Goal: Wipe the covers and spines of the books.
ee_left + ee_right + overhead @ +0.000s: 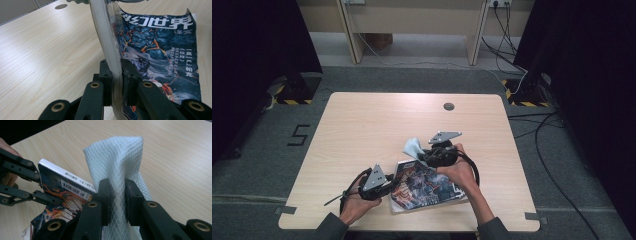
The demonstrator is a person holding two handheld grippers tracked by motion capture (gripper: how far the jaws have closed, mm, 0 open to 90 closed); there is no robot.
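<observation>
from above we see one magazine (424, 186) near the front edge of a pale wooden table (362, 130), a little right of centre. its long axis runs roughly left to right across the table, tilted slightly, with the left end lifted by the left gripper (379, 187). the cover is glossy and dark — blue rock cracked with orange, a pale figure at the centre, and large white chinese characters along one end. in the right gripper view we see a white barcode strip on the cover and the white page edges.

in the left gripper view the jaws are clamped on the magazine's edge, which curves up between them as a thin pale band.

there is one cloth (117, 167), light blue-white with a quilted diamond weave. the right gripper (437, 152) pinches it tight between its jaws, and the cloth stands up in a bunched fold just beyond the magazine's far edge.

we count one magazine, one cloth, two grippers.
</observation>
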